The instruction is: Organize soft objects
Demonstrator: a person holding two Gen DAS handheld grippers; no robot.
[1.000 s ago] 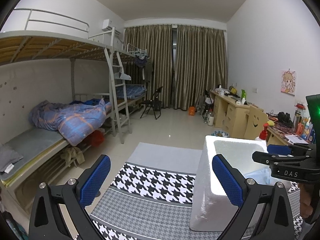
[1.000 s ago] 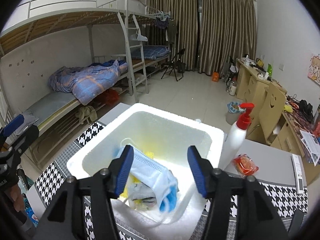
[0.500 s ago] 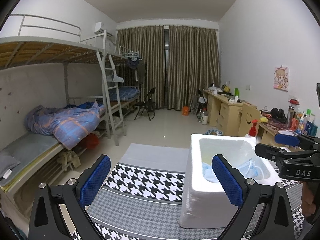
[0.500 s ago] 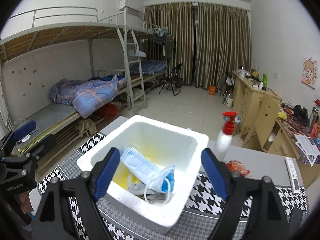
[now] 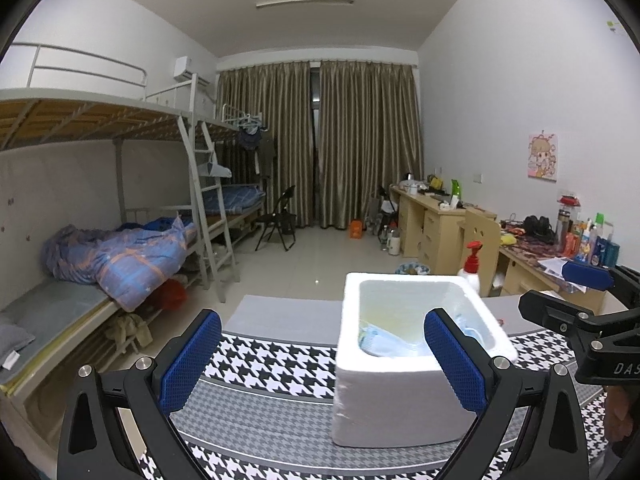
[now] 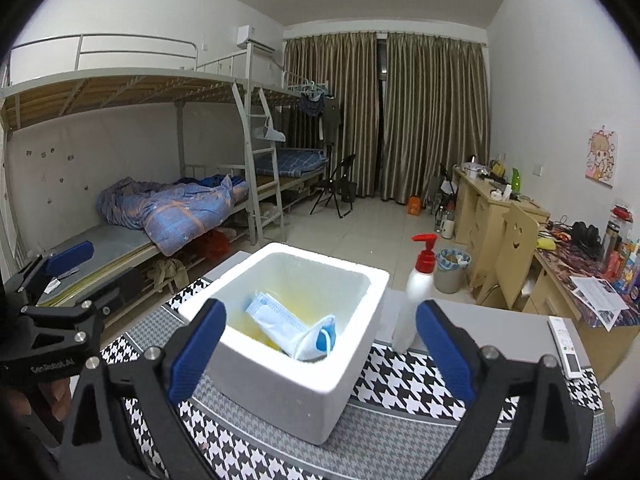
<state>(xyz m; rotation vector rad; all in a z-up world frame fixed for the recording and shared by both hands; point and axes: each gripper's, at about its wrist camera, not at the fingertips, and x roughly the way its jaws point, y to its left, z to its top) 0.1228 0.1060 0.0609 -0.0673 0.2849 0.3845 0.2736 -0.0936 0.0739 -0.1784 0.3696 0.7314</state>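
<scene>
Left wrist view: the left gripper [image 5: 322,360] stood with its blue, ribbed fingers [image 5: 190,360] spread wide and nothing between them. Beneath them lay a houndstooth cloth [image 5: 276,364] in black and white, banded with grey weave, covering the surface. A white foam box [image 5: 384,392], thick-walled and square with rounded corners, sat on the cloth toward the right; the right-hand finger overlapped its near rim in the picture, without clear contact. Inside, pale blue pleated face masks [image 5: 384,342] lay against the near wall (only partly visible over the rim). A white pump bottle [image 5: 472,264] with a red head stood just behind the box. The right gripper [image 5: 576,312] came in from the right edge, black-framed with a blue pad.

Right wrist view: the right gripper [image 6: 320,346] had just been opening and held nothing, its fingers [image 6: 444,350] standing wide on either side of the foam box [image 6: 288,368]. The face masks [image 6: 294,330], soft and crumpled with a white ear loop, rested in the box on a yellowish bottom, below and ahead of the fingers and clear of both pads. The pump bottle [image 6: 418,292] stood upright just right of the box, beside the right finger. A slim white remote [image 6: 566,346] lay on the bare grey surface [image 6: 500,320] further right. The left gripper [image 6: 56,292] appeared at the left edge.
</scene>
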